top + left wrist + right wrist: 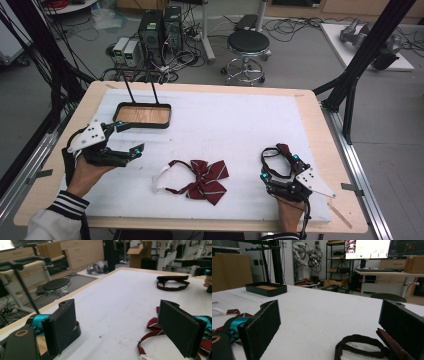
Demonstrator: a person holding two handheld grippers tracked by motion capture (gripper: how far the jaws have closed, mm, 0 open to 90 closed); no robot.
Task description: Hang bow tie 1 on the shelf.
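Two handheld grippers work a white-padded tabletop (pixel 240 115). The left gripper (pixel 125 137), jaws spread wide & empty, hovers btwn a black tray (pixel 143 115) w/ wooden base and a red striped bow tie (pixel 202 180) lying mid-tabletop. The right gripper (pixel 280 162), also released, sits at a dark maroon strap loop (pixel 276 160) near the right edge, well apart from the bow tie.

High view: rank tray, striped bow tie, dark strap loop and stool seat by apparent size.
1. Tray, largest.
2. Striped bow tie with its strap, slightly smaller.
3. Stool seat and dark strap loop look alike; the stool stands farther off on the floor, so no ranking between them.
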